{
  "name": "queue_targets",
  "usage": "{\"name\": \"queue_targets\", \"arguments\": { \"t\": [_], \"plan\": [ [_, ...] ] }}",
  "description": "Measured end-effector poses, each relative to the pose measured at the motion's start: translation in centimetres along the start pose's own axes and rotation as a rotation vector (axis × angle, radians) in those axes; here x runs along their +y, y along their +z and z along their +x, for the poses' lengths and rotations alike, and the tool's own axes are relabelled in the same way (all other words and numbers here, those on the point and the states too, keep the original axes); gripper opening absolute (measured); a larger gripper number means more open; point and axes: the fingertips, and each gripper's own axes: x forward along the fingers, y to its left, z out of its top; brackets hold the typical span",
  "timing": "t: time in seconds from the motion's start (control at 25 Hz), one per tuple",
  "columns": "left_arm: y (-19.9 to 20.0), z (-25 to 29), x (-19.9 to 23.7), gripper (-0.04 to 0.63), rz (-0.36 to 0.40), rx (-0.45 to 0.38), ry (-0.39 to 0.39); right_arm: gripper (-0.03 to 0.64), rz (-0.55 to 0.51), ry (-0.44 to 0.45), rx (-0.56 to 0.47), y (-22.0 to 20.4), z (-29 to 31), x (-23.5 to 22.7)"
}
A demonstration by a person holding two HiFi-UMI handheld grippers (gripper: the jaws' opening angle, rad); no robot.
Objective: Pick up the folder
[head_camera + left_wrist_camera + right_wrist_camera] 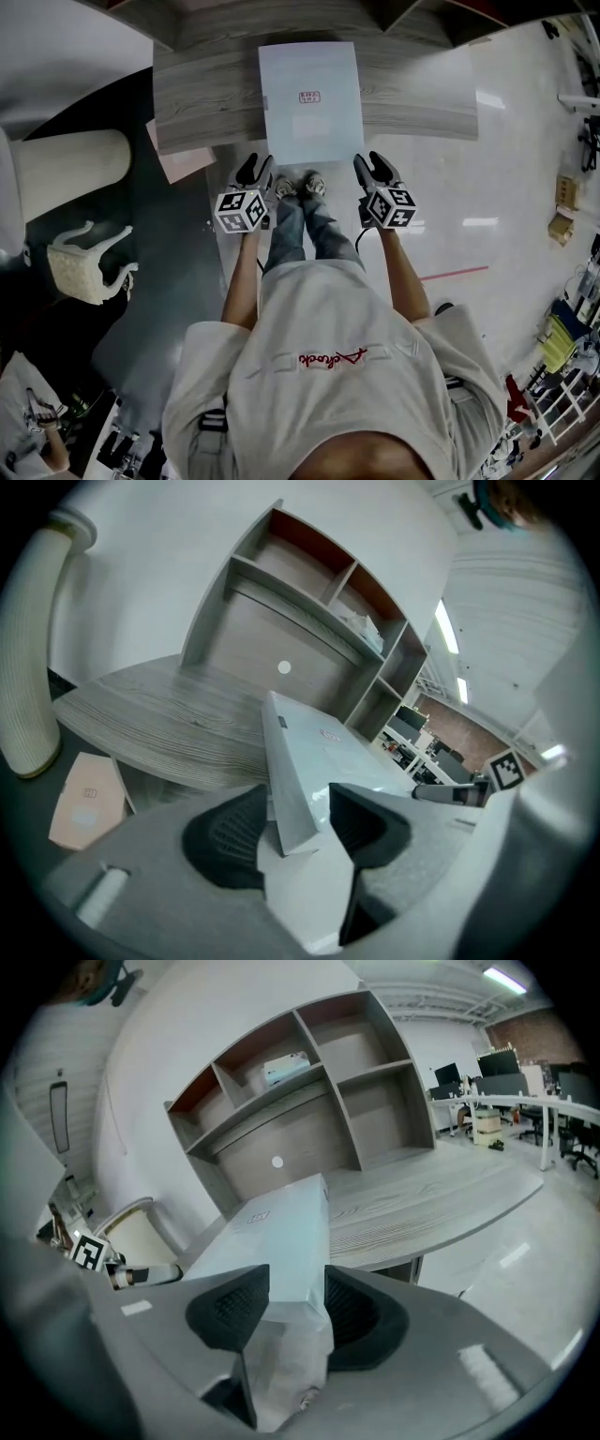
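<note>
Clamped tight on the two near corners of the pale folder [309, 98] by left tool [254, 172] and right tool [374, 169] — far part over the grey bench [202, 103].

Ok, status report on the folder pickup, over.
Left gripper and right gripper each shut on a near corner of folder. Folder overhangs desk edge. Nothing blocking.

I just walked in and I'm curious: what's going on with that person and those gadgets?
A person stands at a grey desk, holding a gripper in each hand. The left gripper and right gripper each clamp a near corner of the pale folder, whose near end overhangs the desk's edge. Whether it is lifted yet is unclear.
</note>
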Motion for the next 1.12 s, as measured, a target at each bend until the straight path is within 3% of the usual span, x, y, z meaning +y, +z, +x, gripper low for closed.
{"name": "queue_targets", "arguments": {
  "t": [0.04,0.24,0.32,0.48,1.12],
  "plan": [
    [-0.2,0.3,-0.2,0.228,-0.006,0.009,-0.017,0.203,0.017,0.026,0.002,-0.1,0.3,0.3],
    [-1.0,1.7,-1.1,0.396,-0.030,0.053,-0.082,0.326,0.042,0.096,0.017,-0.7,1.6,0.9],
    [-1.1,2.1,-1.2,0.416,-0.029,0.063,-0.094,0.373,0.062,0.109,0.009,-0.5,2.1,0.8],
    [-1.7,3.3,-1.7,0.457,-0.008,0.109,-0.122,0.406,0.084,0.123,0.011,-0.4,3.3,0.7],
    [-2.9,6.4,-3.4,0.526,-0.059,0.178,-0.204,0.420,0.163,0.196,0.046,-1.0,5.9,1.1]
  ]
}}
